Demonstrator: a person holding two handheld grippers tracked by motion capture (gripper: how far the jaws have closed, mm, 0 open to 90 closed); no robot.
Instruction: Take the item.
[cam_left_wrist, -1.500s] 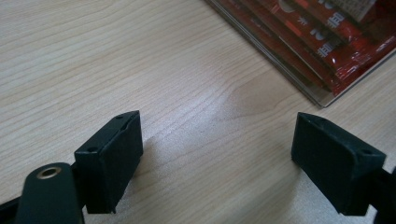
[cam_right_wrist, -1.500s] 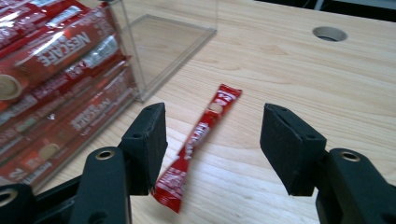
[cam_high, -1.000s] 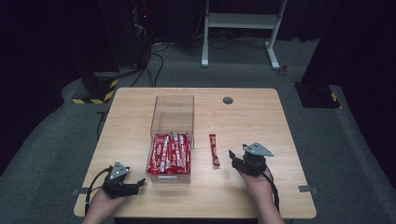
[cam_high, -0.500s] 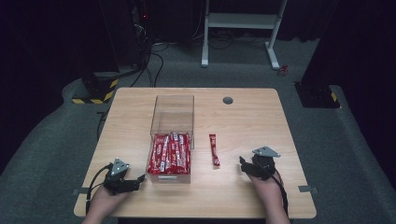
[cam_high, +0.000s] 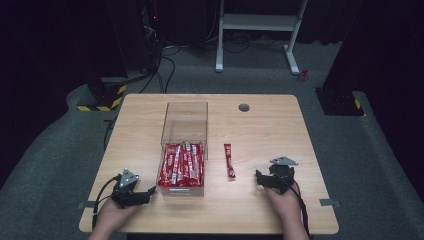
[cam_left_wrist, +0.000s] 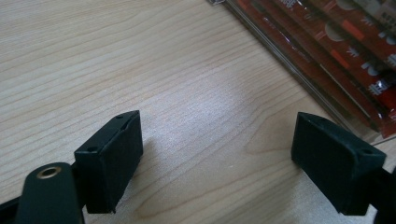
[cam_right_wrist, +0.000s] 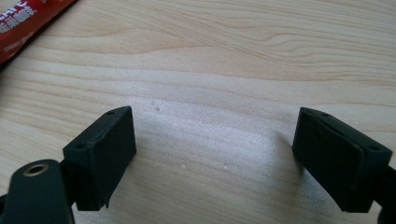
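Counter (cam_high: 150, 115), pale wood grain, largest item on my list, carrying everything else. Clear box (cam_high: 183, 134) next, a see-through bin set lengthwise near the counter's middle-left, its near half packed with red sachets (cam_high: 182, 165) lying side by side and its far half bare; I judge the transparent walls let me check the fill from above. Left gripper (cam_high: 147, 192), resting low on the counter just beside the box's near-left corner, fingers (cam_left_wrist: 109, 158) spread wide with only bare wood between them, so it grasps nothing; I read it as parked there to stay out of the way. Right gripper (cam_high: 259, 178), set down near the counter's front-right, its fingers (cam_right_wrist: 100, 154) having just been opening and now released, with nothing but wood between them. Loose sachet (cam_high: 229, 160), smallest entry, one red stick lying flat on the counter between the box and my right gripper, apart from both and nearly parallel to the packed ones; its end shows at the corner of the right gripper view. By my estimate it lies on open wood where fingers can reach it.
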